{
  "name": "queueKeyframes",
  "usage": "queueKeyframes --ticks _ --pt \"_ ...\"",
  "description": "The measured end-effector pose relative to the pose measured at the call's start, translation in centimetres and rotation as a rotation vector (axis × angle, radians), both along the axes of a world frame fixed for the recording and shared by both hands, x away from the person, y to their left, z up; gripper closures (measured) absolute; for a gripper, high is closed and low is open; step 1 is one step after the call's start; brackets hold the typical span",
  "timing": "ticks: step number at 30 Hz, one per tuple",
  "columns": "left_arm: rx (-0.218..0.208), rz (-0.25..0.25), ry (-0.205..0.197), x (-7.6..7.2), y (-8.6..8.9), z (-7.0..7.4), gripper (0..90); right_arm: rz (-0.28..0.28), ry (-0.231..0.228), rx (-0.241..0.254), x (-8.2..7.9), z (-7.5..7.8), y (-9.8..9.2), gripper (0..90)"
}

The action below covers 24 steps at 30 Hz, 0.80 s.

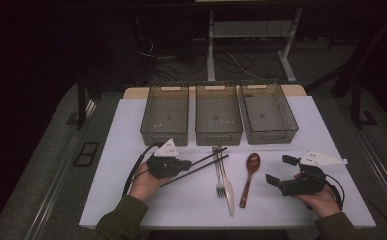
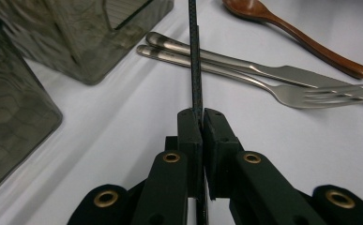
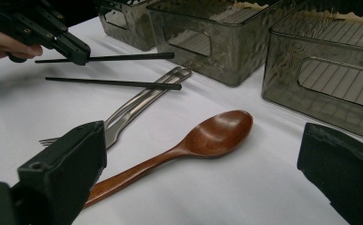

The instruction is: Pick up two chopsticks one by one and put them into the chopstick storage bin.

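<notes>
Probably lifting a chopstick towards one of the smoky plastic bins, most likely the left bin [image 1: 165, 131], the nearest one. Best done with the left gripper [image 1: 190, 163] clamped exactly as now: pressed together on the held black chopstick [image 1: 208, 156], pinching it near one end, with the long free part jutting out level above the table towards the bins. Worth lifting straight up first, then swinging the far tip over the bin's near wall and tilting it down inside before letting go. Worth going slowly too, since a grip so close to the end gives the rod plenty of leverage to pivot or slip between the pads.

Around it, on the white table [image 1: 131, 130]: the middle bin [image 1: 218, 135] and right bin [image 1: 271, 134] in a row with the first, all looking bare inside. Off to the right, the right gripper [image 1: 281, 170], spread wide with nothing in it, hovering just beside the wooden spoon [image 1: 248, 177] and well apart from the left one. Between spoon and chopsticks, a steel table knife [image 1: 227, 185] and fork [image 1: 220, 175] lying side by side and touching. Resting across their handles, the second chopstick [image 1: 201, 169], close below the held one. Easy to knock that loose rod or the cutlery handles with a low sweep, hence height before sideways travel
</notes>
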State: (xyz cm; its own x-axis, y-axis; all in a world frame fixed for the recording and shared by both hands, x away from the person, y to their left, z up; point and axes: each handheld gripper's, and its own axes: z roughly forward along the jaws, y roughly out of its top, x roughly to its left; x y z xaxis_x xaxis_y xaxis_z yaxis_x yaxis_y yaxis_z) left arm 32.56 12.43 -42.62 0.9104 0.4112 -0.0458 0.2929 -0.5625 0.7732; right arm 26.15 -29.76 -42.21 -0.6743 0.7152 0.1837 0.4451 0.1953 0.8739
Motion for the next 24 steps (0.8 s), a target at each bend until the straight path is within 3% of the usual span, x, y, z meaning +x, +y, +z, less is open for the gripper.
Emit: queueKeyframes --ticks 14,24 --pt "-0.013 -0.001 0.026 -0.4 0.2 1.6 85.2 0.001 -0.001 0.001 0.0 -0.1 0.0 1.1" --pt "-0.034 0.017 0.036 0.2 0.6 3.0 85.2 0.0 0.007 0.0 0.1 -0.1 0.0 1.2"
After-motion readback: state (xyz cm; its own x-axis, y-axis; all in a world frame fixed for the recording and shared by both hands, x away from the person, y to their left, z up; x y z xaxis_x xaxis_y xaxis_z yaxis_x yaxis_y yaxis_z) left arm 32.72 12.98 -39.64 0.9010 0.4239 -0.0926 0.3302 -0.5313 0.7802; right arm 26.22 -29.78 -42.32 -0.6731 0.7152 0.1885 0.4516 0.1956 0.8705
